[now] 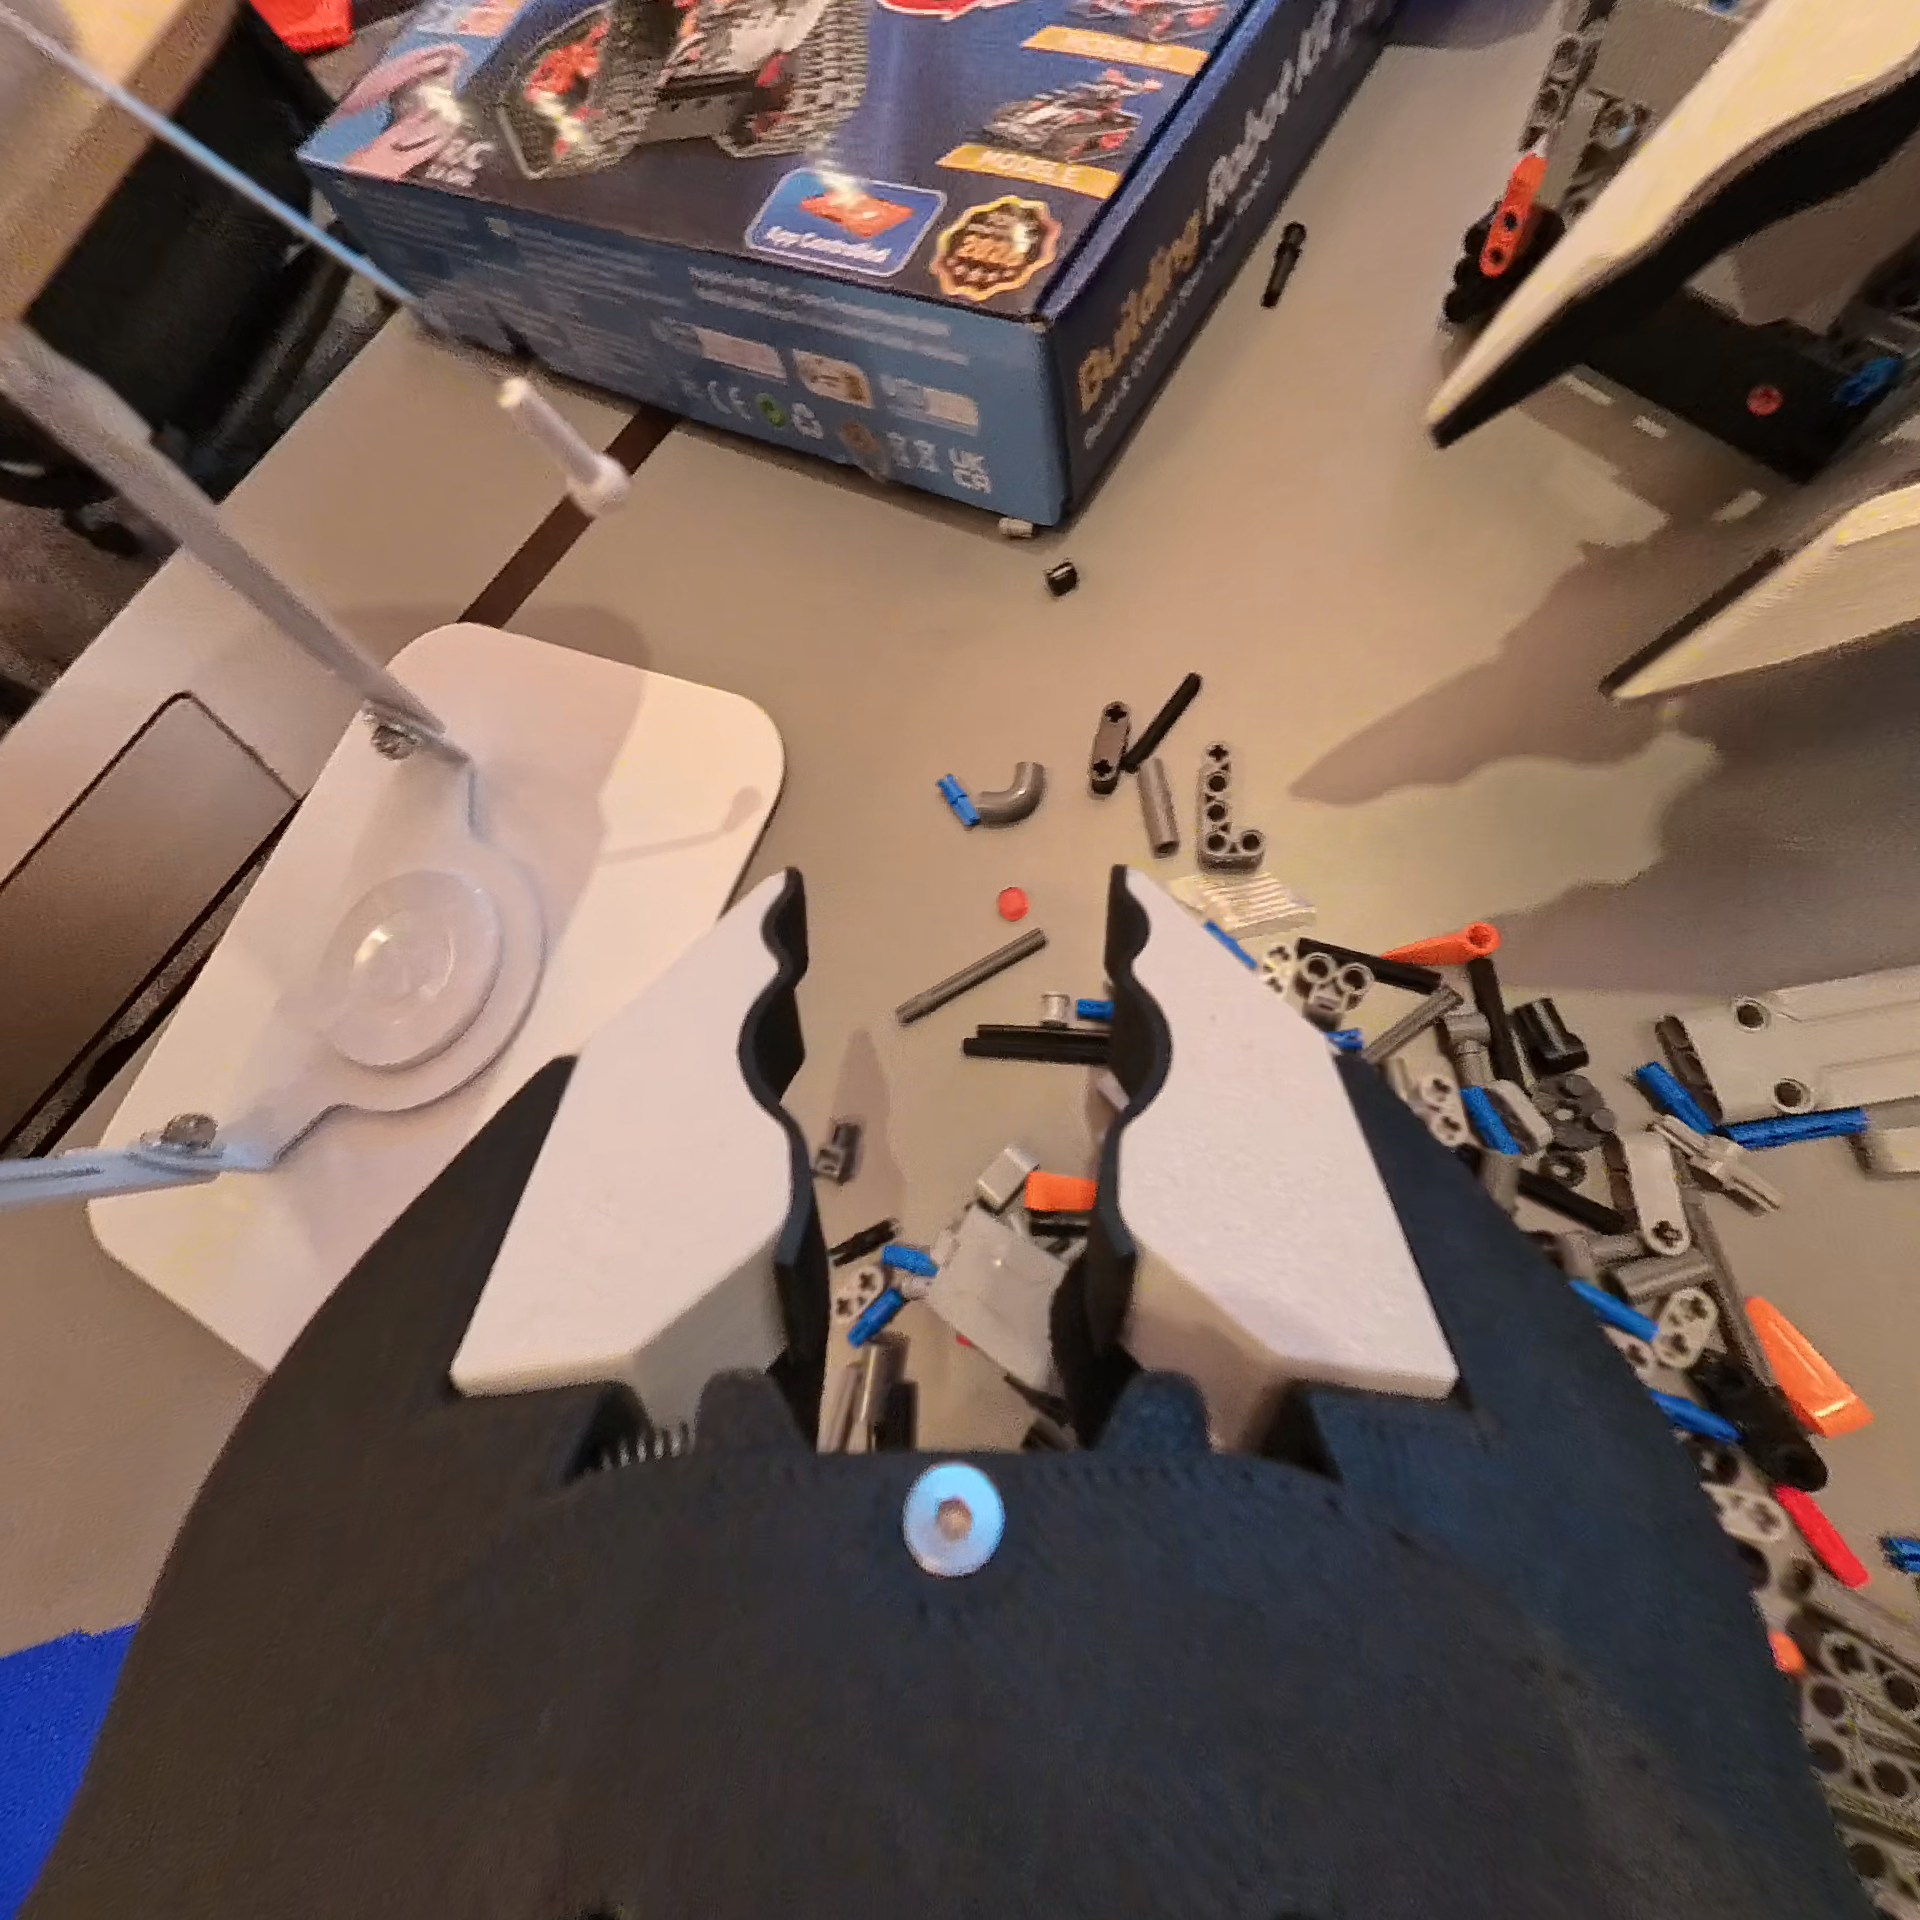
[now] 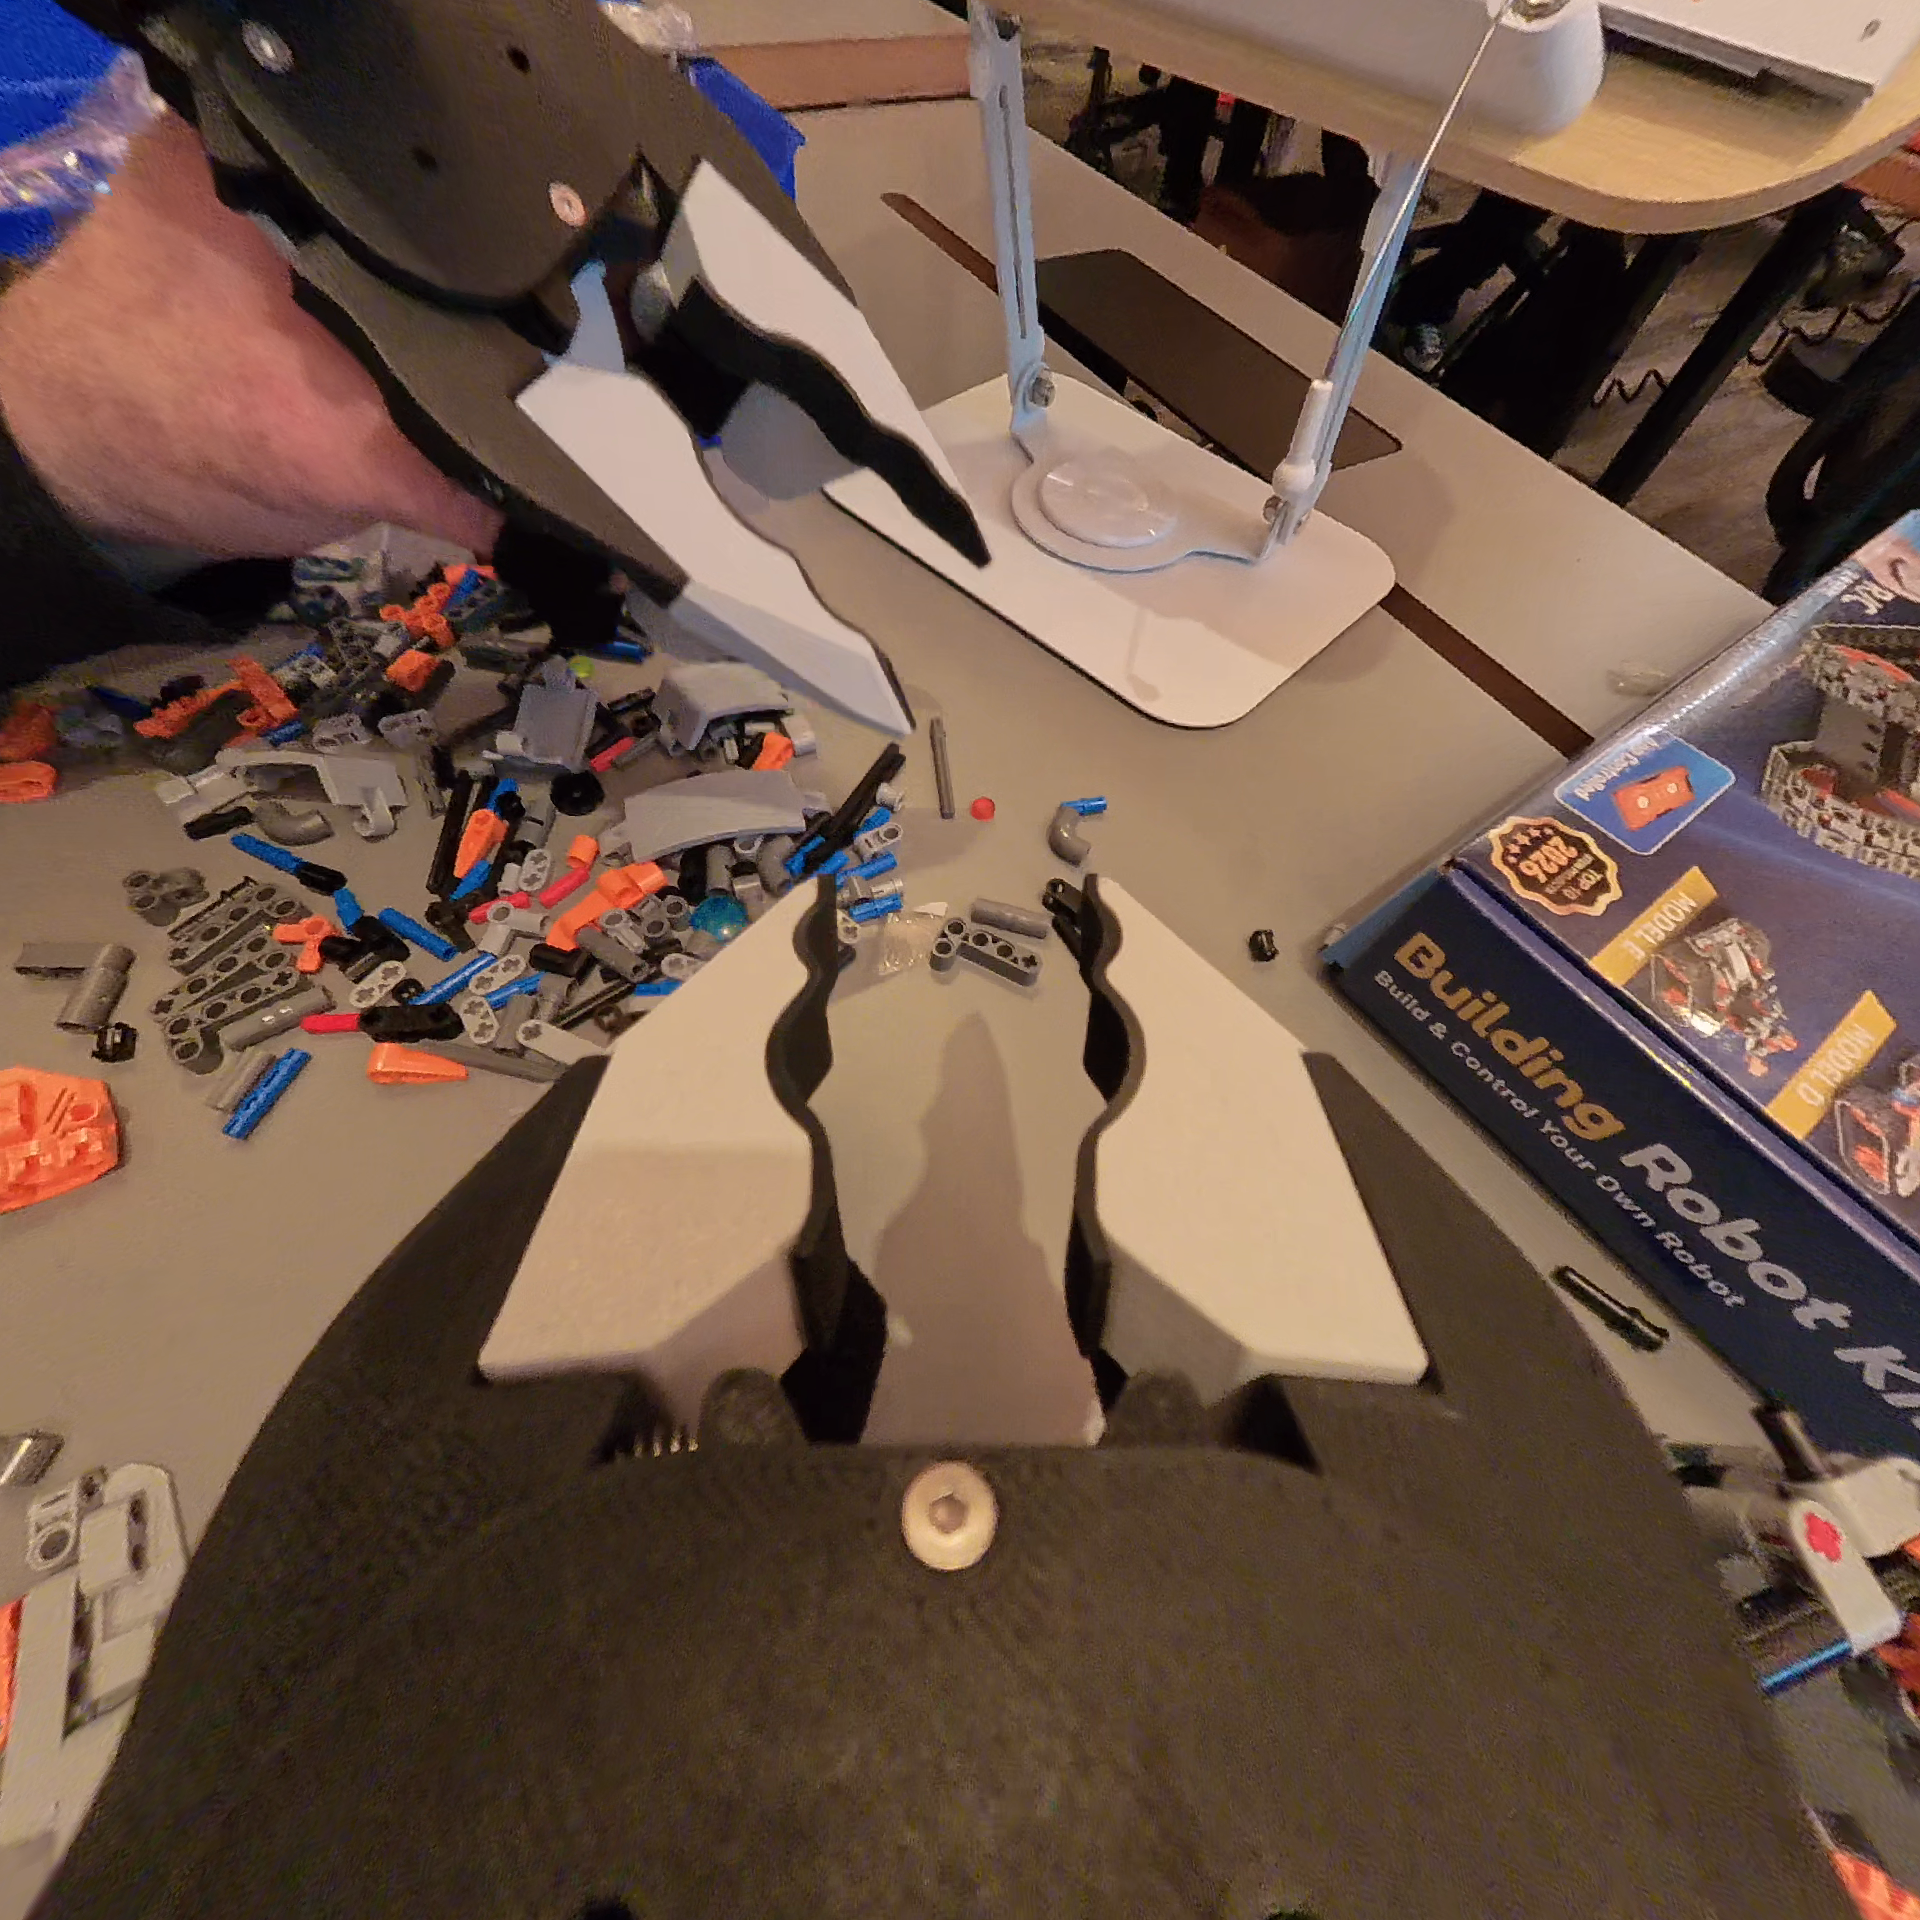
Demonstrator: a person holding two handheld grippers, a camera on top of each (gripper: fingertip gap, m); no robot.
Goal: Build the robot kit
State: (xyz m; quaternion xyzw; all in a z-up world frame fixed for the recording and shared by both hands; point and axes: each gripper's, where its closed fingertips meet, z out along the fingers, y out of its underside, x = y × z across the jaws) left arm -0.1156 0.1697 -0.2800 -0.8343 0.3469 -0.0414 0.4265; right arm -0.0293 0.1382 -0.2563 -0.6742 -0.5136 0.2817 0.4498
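Our left claw (image 1: 956, 904) hangs w/ jaws apart & nothing between them, tips over the near edge of a heap of small building pieces (image 1: 1558, 1164) on the grey worktop (image 1: 1351, 582). Just under its palm sits a light grey block (image 1: 987, 1278) w/ blue pins beside it; btwn the tips lie a dark grey axle (image 1: 971, 975) and a tiny red stud (image 1: 1011, 902), both untouched. A bit farther: a grey elbow w/ blue pin (image 1: 997, 798) & a grey L-beam (image 1: 1224, 816). Left of the claw is a white base plate (image 1: 665, 727) carrying a metal stand. Farthest back is the blue kit box (image 1: 727, 343). Our right claw (image 2: 954, 894) is likewise spread & empty, over bare worktop (image 2: 1351, 831); nearest its tips are a short grey beam (image 2: 987, 951) and a black piece (image 2: 1060, 896) by the right tip, whether touching we can't tell. Left of it spreads the pile of grey, black, blue & orange pieces (image 2: 468, 831); an orange part (image 2: 52, 1138) lies apart at far left. Right is the blue kit box (image 2: 1662, 1039), a black pin (image 2: 1608, 1307) just beside it. Beyond, the left claw (image 2: 945, 644) shows from the side, held by a hand (image 2: 187, 416), above the pile's far edge. Behind that is the white base plate (image 2: 1195, 644) w/ its stand (image 2: 1013, 239).
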